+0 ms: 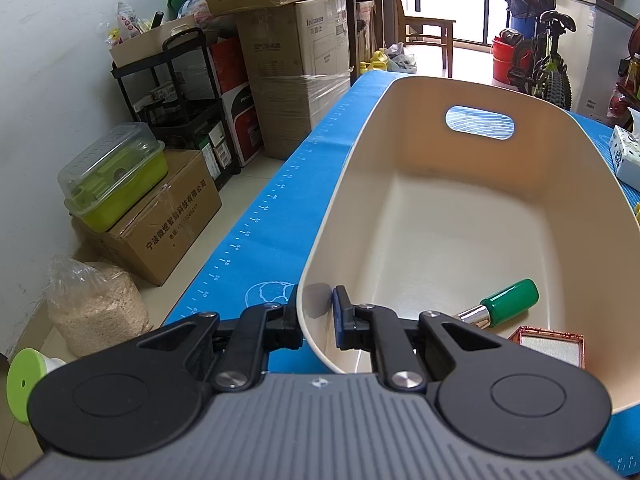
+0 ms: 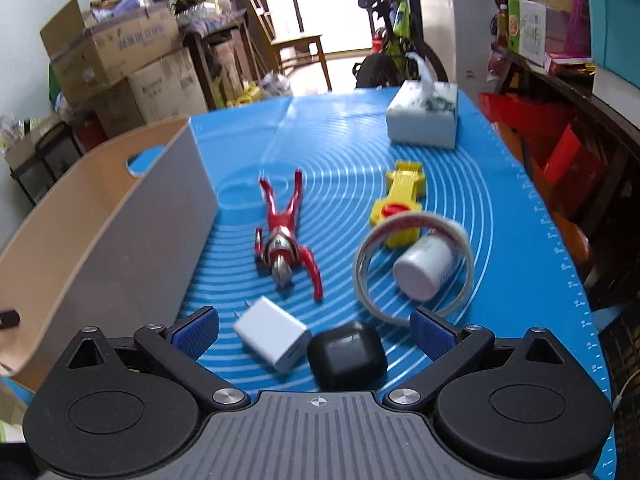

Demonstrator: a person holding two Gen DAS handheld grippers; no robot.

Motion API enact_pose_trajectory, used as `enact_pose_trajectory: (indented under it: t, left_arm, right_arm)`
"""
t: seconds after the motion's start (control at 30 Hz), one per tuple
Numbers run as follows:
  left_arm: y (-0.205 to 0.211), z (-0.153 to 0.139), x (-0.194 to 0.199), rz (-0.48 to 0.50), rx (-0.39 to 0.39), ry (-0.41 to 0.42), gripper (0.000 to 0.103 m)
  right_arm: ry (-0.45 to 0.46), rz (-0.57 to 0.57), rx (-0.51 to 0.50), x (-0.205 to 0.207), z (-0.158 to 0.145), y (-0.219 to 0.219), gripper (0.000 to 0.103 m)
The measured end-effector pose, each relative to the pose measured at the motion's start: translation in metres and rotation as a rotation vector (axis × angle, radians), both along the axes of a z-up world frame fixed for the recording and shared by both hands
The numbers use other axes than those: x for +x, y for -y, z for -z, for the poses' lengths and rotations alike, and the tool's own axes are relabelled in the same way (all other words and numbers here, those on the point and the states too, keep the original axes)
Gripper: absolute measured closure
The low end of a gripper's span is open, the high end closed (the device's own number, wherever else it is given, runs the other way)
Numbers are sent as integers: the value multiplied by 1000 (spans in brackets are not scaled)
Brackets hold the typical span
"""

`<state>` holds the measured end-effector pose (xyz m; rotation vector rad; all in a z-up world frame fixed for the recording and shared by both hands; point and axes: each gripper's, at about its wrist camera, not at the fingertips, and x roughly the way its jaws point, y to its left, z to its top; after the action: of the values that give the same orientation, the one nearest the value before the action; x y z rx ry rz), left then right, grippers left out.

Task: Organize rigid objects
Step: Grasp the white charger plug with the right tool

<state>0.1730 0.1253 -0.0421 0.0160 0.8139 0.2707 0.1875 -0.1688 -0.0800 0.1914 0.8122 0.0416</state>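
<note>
My left gripper (image 1: pixel 318 320) pinches the bin (image 1: pixel 580 184) rim at 6 o'clock; inside it lie a screwdriver (image 1: pixel 508 304) and framed mirror (image 1: pixel 550 346). My right gripper (image 2: pixel 314 330) is spread over a charger (image 2: pixel 272 338) and black case (image 2: pixel 346 354). At 12, a red figure (image 2: pixel 286 236). No readable labels nearby.
</note>
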Motion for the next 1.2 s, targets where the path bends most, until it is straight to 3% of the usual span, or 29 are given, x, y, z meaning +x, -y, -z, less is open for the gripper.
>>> enact_pose_trajectory:
  t: [0.23, 0.43, 0.8, 1.2]
  left_arm:
    - [-2, -1, 0, 8, -2, 0, 86]
    - [-2, 0, 1, 8, -3, 0, 86]
    - [-1, 0, 1, 8, -5, -1, 86]
    - [-1, 1, 1, 7, -6, -1, 86]
  right_arm:
    - [-2, -90, -45, 1, 12, -19, 7]
    - [39, -201, -140, 6, 15, -38, 19]
    - [-9, -302, -207, 27, 30, -50, 44]
    - [-48, -292, -115, 37, 30, -38, 47]
